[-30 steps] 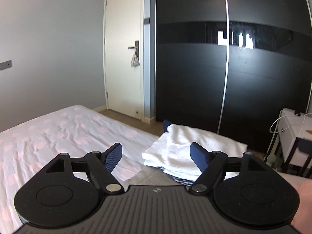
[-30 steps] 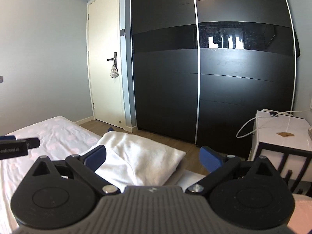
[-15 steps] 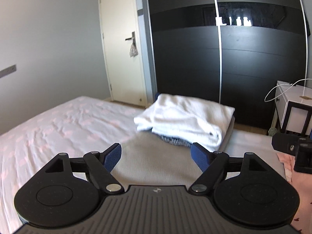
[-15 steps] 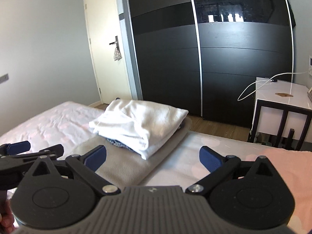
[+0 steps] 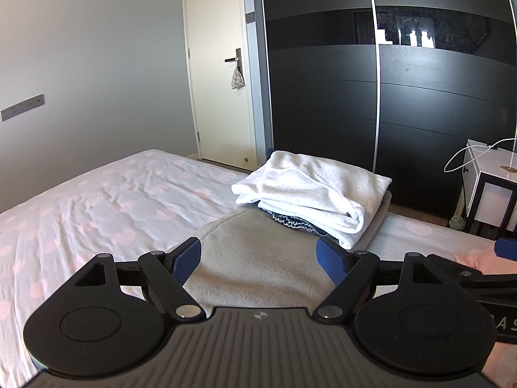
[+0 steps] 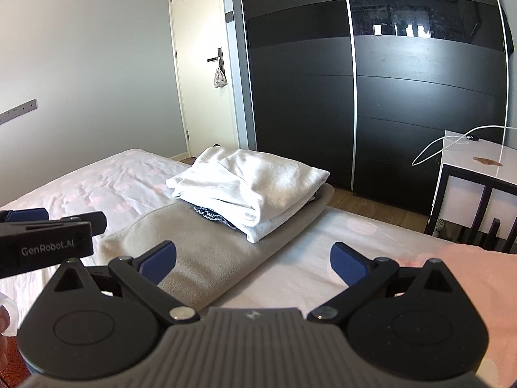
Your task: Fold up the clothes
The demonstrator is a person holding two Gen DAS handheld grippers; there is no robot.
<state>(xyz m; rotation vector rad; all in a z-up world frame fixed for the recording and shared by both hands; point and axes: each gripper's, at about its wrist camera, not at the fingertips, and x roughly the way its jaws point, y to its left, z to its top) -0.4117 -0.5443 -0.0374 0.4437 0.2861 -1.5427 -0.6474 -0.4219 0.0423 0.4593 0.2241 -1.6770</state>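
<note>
Pink cloth (image 6: 478,278) has come into view beside our right gripper (image 6: 253,258); both it and our left gripper (image 5: 258,260) hold fingers apart, so we judge it next.

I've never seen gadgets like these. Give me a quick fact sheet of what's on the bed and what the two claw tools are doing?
place: bedroom, bed with pink-dotted sheet
folded stack: white garment on top, dark patterned knit beneath
under stack: beige blanket
unfolded item: pink cloth, at the right
left gripper: open, empty, above the blanket
right gripper: open, empty, above the blanket edge
background: black wardrobe, white door
</note>
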